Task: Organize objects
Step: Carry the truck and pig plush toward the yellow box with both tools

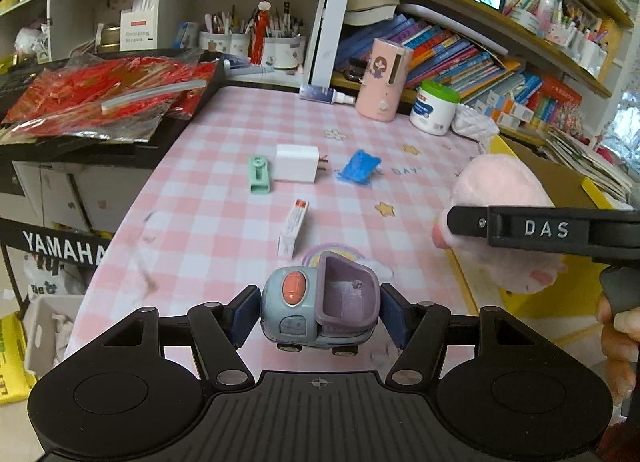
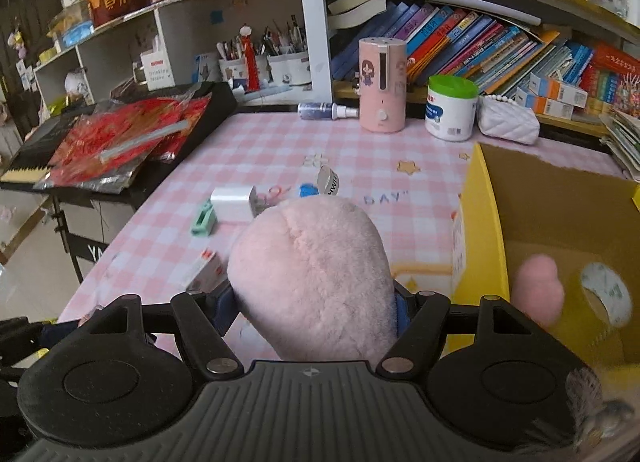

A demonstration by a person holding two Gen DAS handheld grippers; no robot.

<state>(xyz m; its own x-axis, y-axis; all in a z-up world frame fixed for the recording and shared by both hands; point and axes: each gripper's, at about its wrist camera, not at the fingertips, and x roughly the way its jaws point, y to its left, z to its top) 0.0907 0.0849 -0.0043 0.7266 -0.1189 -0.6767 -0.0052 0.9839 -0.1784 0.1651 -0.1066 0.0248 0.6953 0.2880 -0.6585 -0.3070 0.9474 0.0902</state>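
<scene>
Left tool grips the toy car, right tool clamps the pink plush — both above the bench. Cardboard box holds 2 items; 4 remain outside.

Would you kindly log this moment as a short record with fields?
left gripper: shut on the toy car, lifted off the table
right gripper: shut on the pink plush toy
box: yellow, open, a roll of tape inside
still on table: white charger, green clip, blue wrapper, small carton
</scene>
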